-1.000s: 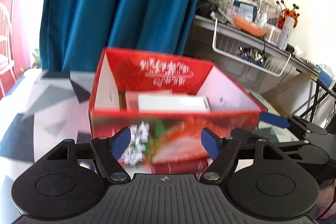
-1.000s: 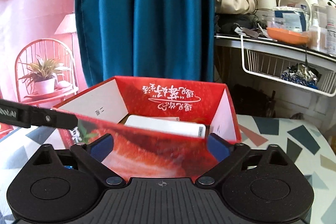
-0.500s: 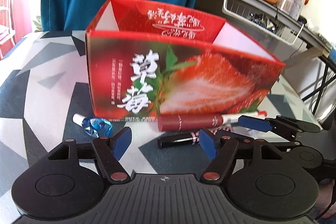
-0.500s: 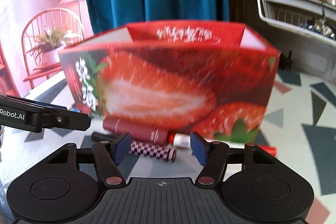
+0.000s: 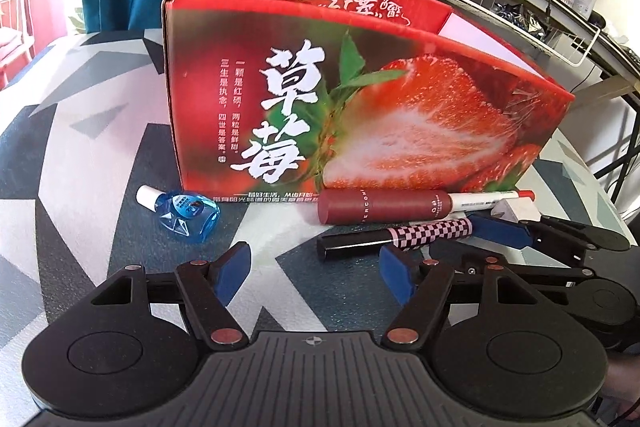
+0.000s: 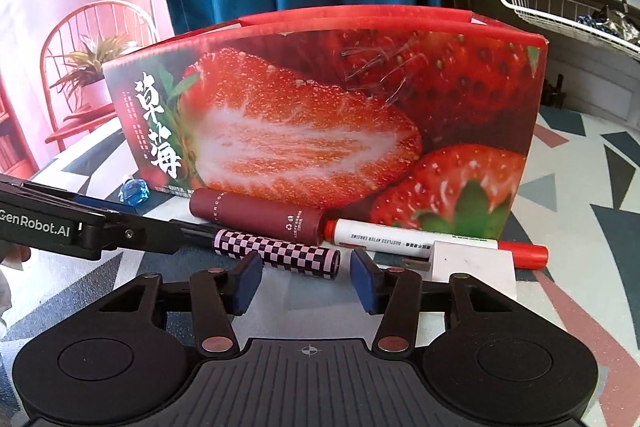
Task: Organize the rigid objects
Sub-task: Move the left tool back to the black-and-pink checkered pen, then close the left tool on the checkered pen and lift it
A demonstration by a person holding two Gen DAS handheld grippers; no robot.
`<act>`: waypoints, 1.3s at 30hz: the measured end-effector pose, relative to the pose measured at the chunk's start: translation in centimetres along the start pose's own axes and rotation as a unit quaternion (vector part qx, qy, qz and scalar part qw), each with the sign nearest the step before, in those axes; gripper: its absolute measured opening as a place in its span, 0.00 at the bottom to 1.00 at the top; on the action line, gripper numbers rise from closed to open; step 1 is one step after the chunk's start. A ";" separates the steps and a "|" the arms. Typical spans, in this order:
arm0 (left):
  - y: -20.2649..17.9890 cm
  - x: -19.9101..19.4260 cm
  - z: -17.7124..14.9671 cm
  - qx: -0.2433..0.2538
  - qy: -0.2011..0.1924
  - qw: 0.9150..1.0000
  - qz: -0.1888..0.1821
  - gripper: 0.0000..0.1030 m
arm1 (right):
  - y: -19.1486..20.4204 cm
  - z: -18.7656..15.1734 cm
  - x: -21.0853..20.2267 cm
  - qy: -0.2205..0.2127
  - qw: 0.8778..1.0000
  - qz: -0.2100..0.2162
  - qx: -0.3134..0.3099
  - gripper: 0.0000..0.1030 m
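Patterned worktop [image 6: 580,187] fronts the strawberry box [image 6: 320,115]; right hand-held gripper [image 6: 306,281], empty, closing toward the checkered tube [image 6: 276,253]; left hand-held gripper [image 5: 314,277] spread, empty, waiting.

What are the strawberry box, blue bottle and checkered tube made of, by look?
Strawberry box: printed cardboard, glossy film; highlights, plain white inside.
Blue bottle: clear tinted plastic, likely; faceted, light passes through, white cap.
Checkered tube: probably plastic, matte pink-and-black print; its black end looks glossy.
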State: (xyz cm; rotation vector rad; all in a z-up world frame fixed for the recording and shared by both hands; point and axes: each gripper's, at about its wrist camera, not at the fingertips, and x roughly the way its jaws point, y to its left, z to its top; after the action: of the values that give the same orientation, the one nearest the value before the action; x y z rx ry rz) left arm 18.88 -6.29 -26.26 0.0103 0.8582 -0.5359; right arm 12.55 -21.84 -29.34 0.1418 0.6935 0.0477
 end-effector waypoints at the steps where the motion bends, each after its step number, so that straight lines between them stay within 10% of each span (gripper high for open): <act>1: 0.1 0.1 0.0 -0.002 0.001 1.000 0.000 0.71 | 0.0 0.1 0.0 0.001 1.000 0.001 0.000 0.42; 17: -0.4 1.8 0.4 -0.037 -0.013 0.996 -0.074 0.52 | -0.3 0.1 0.0 -0.002 1.000 0.000 0.004 0.39; 39: -0.8 0.9 -0.3 -0.026 -0.006 0.998 -0.049 0.43 | 0.2 0.0 -0.2 -0.003 1.000 -0.005 -0.012 0.36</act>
State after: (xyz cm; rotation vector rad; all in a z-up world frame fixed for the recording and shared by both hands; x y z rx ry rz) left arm 18.80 -7.30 -26.95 -0.0838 0.8644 -0.6054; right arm 12.36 -21.63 -29.15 0.1157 0.6866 0.0451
